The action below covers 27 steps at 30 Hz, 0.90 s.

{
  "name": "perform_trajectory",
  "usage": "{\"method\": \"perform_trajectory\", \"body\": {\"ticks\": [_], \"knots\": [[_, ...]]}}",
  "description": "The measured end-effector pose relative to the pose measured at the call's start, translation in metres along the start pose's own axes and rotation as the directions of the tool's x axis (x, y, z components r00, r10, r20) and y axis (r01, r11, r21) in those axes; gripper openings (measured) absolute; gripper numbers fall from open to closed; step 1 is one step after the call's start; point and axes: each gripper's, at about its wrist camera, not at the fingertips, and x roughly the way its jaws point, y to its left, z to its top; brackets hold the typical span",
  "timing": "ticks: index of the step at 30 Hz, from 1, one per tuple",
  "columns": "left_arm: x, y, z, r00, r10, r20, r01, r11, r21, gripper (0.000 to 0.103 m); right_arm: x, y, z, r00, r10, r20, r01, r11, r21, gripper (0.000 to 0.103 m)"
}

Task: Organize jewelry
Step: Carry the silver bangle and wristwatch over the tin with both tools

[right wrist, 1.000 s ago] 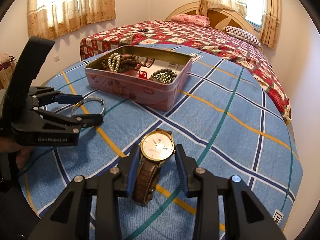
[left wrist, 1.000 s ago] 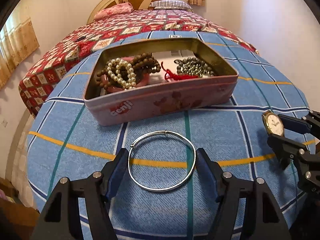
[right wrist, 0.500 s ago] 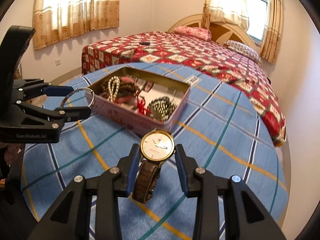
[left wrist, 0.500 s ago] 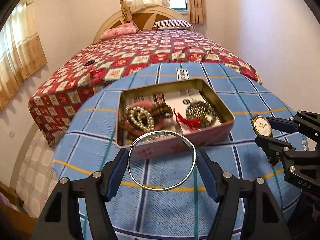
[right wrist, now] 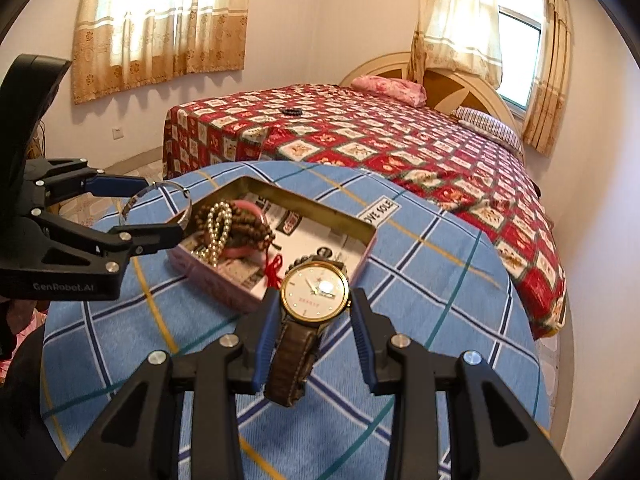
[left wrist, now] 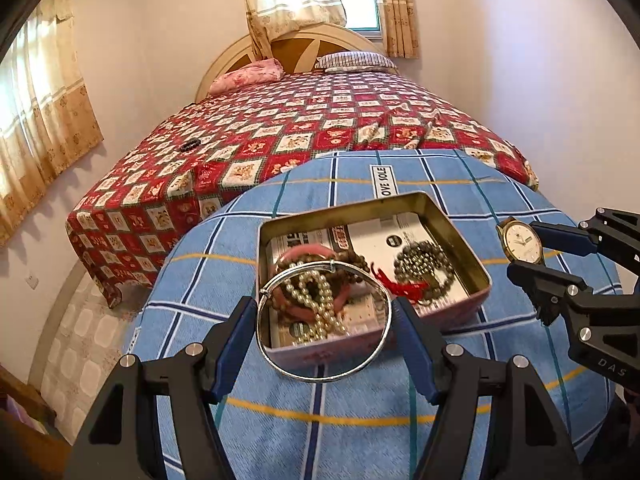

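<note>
Left wrist view
Left gripper (left wrist: 324, 322): its blue-padded fingers (left wrist: 236, 338) clamp the silver bangle (left wrist: 325, 378) from both sides, holding it in the air over the near end of the tin.
Tin (left wrist: 464, 256): open, pink-walled, sits on the blue checked surface (left wrist: 320, 432) at 12 o'clock from the gripper.
Tin contents: pearl strand (left wrist: 320, 312) and brown bead bracelet (left wrist: 352, 260) lie over a pink bangle (left wrist: 304, 249) at the 9 o'clock end; dark metallic bead bracelet (left wrist: 424, 266) with a red tassel (left wrist: 400, 286) at the 3 o'clock end.
Right gripper (left wrist: 524, 252): enters at 3 o'clock, closed on the gold-cased watch (left wrist: 520, 242), beside the tin's right wall.
Bed (left wrist: 280, 128): red patterned cover, beyond the surface at 12 o'clock.

Right wrist view
Right gripper (right wrist: 314, 312): fingers (right wrist: 266, 332) pinch the watch (right wrist: 314, 292) at its case; white dial faces the camera, brown strap (right wrist: 290, 360) hangs down between them.
Watch position: held in the air, in front of the tin's (right wrist: 360, 232) near corner.
Left gripper (right wrist: 160, 210): at 9 o'clock, gripping the bangle (right wrist: 138, 198), which is above the tin's left end.
Pearl strand (right wrist: 218, 232): draped over the brown beads (right wrist: 250, 228) inside the tin.
</note>
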Motion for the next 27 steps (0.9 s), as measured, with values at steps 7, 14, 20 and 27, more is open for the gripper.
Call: {"method": "perform_trajectory", "body": {"ticks": [7, 14, 20, 27], "knots": [[0.012, 0.008, 0.016, 1.0, 0.022, 0.005, -0.022, 1.0, 0.004, 0.069, 0.013, -0.002, 0.013, 1.0, 0.001, 0.009, -0.001, 1.0, -0.011, 0.038], [0.023, 0.013, 0.027, 0.999, 0.045, 0.007, -0.046, 0.999, 0.01, 0.069, 0.026, 0.001, 0.023, 1.0, 0.002, -0.002, -0.002, 1.0, -0.02, 0.038], [0.033, 0.015, 0.031, 0.998, 0.057, 0.002, -0.057, 0.998, 0.013, 0.069, 0.034, 0.0, 0.029, 1.0, 0.0, -0.009, 0.0, 1.0, -0.025, 0.038], [0.047, 0.016, 0.032, 0.997, 0.07, -0.012, -0.07, 0.998, 0.008, 0.069, 0.044, -0.002, 0.034, 1.0, -0.006, -0.012, 0.006, 1.0, -0.026, 0.038]]}}
